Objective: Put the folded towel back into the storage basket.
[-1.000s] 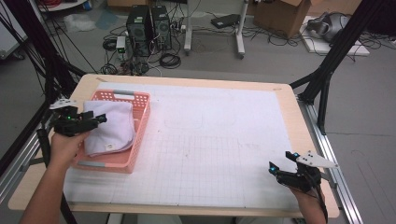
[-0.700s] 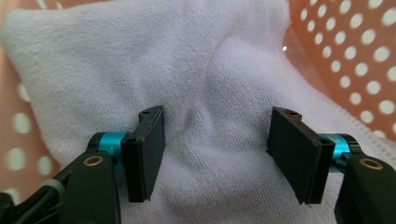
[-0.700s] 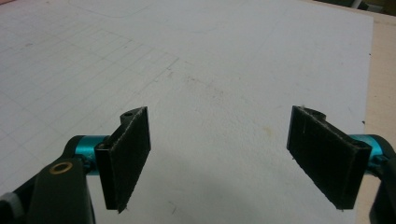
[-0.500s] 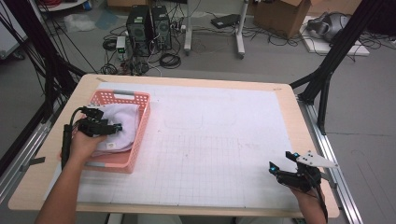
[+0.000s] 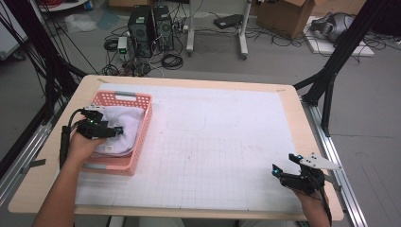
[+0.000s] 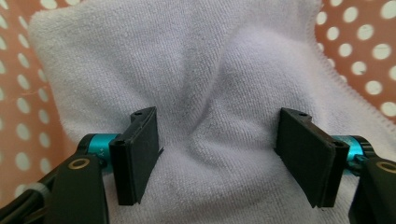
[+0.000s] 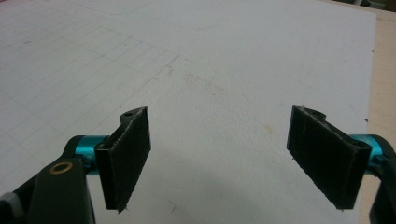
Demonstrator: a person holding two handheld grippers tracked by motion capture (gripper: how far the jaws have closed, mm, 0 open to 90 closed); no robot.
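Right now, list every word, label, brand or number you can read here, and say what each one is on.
"Y+": on the teal part of the left gripper, partly hidden.
White tag on the towel in the pink basket: too small to read.
Nothing else readable.

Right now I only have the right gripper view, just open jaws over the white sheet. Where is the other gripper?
Observer: The left gripper is down in the pink basket at the table's left side, seen from the high view.
Operator: Anything in that basket?
Observer: A white towel, bunched up. It lies between the left gripper's jaws.
Operator: Is it gripped?
Observer: No. The jaws have just been opening and stand wide, with a raised fold of towel between them and gaps on both sides.
Operator: And my right gripper?
Observer: The right gripper sits near the table's front right corner, far from the basket.
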